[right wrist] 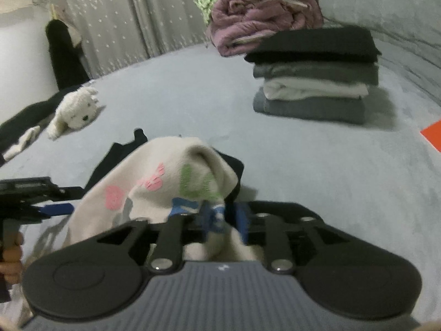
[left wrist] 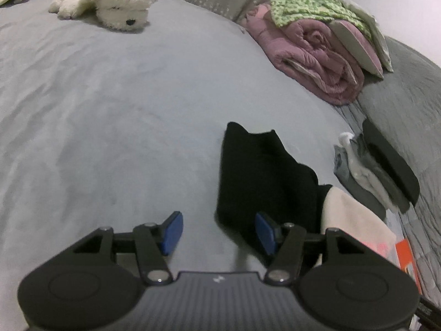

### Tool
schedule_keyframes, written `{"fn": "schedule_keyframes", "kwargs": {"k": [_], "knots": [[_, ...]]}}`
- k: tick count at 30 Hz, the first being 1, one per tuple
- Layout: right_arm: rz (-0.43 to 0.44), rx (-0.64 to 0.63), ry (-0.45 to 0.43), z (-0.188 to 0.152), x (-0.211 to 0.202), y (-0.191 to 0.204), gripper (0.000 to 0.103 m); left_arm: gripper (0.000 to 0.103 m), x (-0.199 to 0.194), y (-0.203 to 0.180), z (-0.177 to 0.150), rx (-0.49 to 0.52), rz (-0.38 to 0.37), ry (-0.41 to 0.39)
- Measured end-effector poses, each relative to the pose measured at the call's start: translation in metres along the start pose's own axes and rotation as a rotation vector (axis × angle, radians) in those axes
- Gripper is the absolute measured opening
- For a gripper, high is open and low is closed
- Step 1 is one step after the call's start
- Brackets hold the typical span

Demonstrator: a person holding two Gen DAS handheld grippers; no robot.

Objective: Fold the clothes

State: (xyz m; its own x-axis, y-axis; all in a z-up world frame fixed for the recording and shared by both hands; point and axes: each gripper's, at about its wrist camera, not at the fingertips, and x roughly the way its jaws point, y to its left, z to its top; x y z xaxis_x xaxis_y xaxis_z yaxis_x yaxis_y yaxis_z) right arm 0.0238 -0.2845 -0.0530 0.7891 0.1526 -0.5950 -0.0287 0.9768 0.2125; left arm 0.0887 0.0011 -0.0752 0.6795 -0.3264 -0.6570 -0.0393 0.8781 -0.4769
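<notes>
In the left wrist view the left hand-held gripper (left wrist: 219, 233) stands partly open with nothing between its blue pads; only the grey bed (left wrist: 110, 110) shows in the gap, and the black garment (left wrist: 261, 171) lies just to the right of it, lower right of centre. In the right wrist view the right hand-held gripper (right wrist: 209, 215) has its jaws partly apart with the cream printed garment (right wrist: 165, 176) bunched between them; blur hides whether the pads press on the cloth, so a grip cannot be told. That cream piece drapes over the black one at lower centre of the frame, and the left tool enters at the left edge beside it. A stack of folded clothes (right wrist: 314, 74) sits in the upper right of that frame, in front of a rolled pink quilt (right wrist: 261, 16), while a white plush toy (right wrist: 74, 110) lies at the left. The step in hand looks like the start of a new garment, the cream one being set down or let go. The next move probably calls for both tools to take opposite edges or corners and spread the cloth flat on the bed, clear of the black piece beneath, before any fold.
</notes>
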Motion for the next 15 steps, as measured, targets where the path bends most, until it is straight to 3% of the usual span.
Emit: {"fn": "schedule_keyframes", "kwargs": {"k": [1, 2, 8, 11, 12, 15], "knots": [[0.008, 0.003, -0.01, 0.0, -0.003, -0.001, 0.058, 0.06, 0.001, -0.001, -0.001, 0.002, 0.001, -0.015], [0.02, 0.006, -0.017, 0.001, -0.005, -0.002, 0.06, 0.06, 0.002, -0.002, -0.001, 0.006, 0.004, -0.029], [0.016, 0.009, -0.022, 0.004, -0.009, -0.006, 0.061, 0.057, 0.007, -0.004, 0.0, -0.036, -0.038, -0.045], [0.002, 0.03, -0.015, 0.005, -0.008, -0.01, 0.061, 0.038, 0.011, -0.005, -0.002, -0.044, -0.058, -0.044], [-0.001, 0.038, -0.013, 0.005, -0.008, -0.011, 0.061, 0.029, 0.012, -0.007, -0.004, -0.031, -0.045, -0.047], [-0.011, 0.061, -0.006, 0.005, -0.007, -0.015, 0.061, 0.013, 0.014, -0.01, -0.007, 0.006, -0.007, -0.059]]}}
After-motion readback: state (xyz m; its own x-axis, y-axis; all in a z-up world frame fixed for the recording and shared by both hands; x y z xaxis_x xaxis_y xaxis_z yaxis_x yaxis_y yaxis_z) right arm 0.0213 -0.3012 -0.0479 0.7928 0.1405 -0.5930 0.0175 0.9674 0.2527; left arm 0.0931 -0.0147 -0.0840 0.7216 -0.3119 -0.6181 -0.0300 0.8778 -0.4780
